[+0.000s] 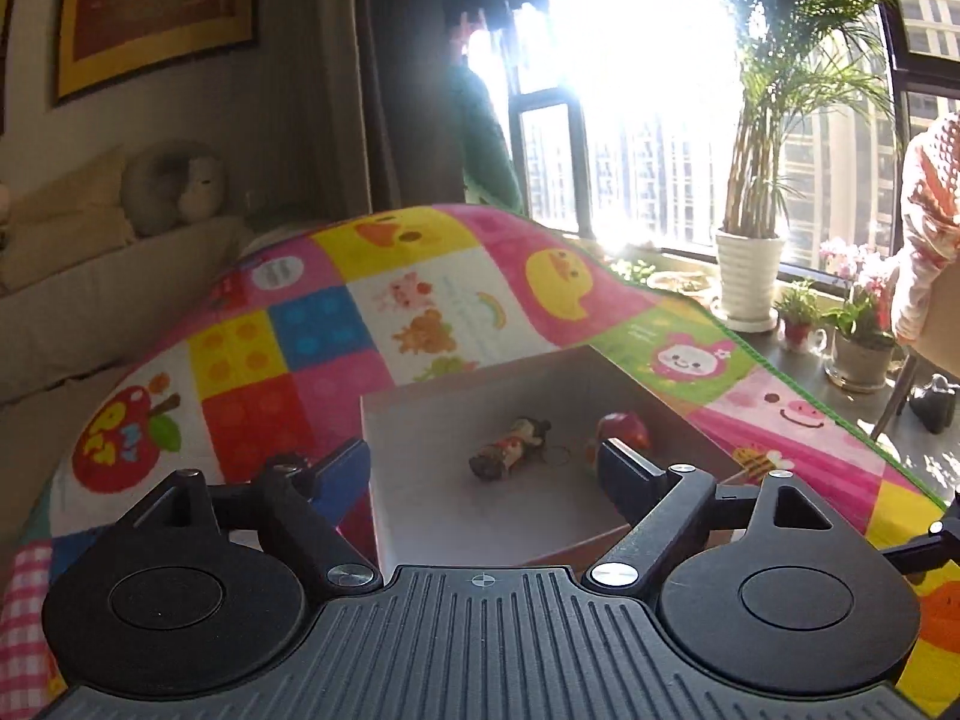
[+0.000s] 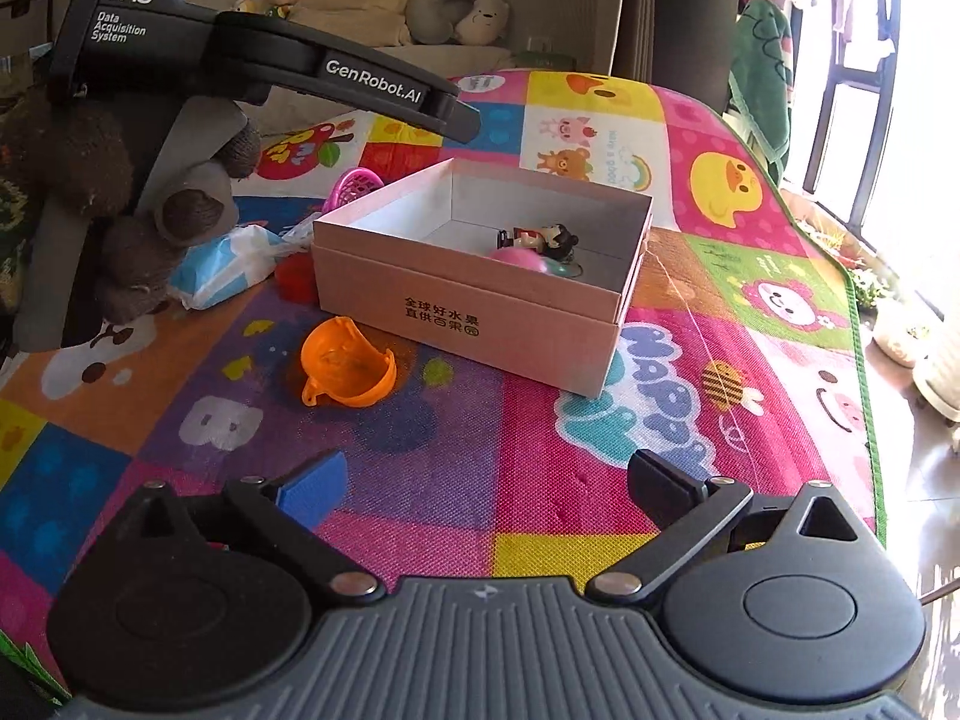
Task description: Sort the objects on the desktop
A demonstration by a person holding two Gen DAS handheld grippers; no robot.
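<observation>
A pale pink cardboard box point(image 2: 516, 312) stands open on the colourful play mat; it also shows in the left wrist view point(image 1: 420, 414). Inside lie a small figurine keychain point(image 1: 510, 447) point(image 2: 540, 237) and a pink-red toy point(image 1: 624, 429) point(image 2: 519, 258). My left gripper point(image 1: 486, 468) is open and empty, held over the box's near left edge. My right gripper point(image 2: 486, 483) is open and empty, low over the mat in front of the box. An orange toy cup point(image 2: 345, 369) lies tipped on the mat left of the box.
A magenta basket point(image 2: 354, 187), a red piece point(image 2: 294, 276) and a blue-white packet point(image 2: 234, 264) lie behind the box's left side. The left gripper's body point(image 2: 270, 54) and a gloved hand point(image 2: 150, 222) hang above them. Potted plants point(image 1: 750, 264) stand by the window.
</observation>
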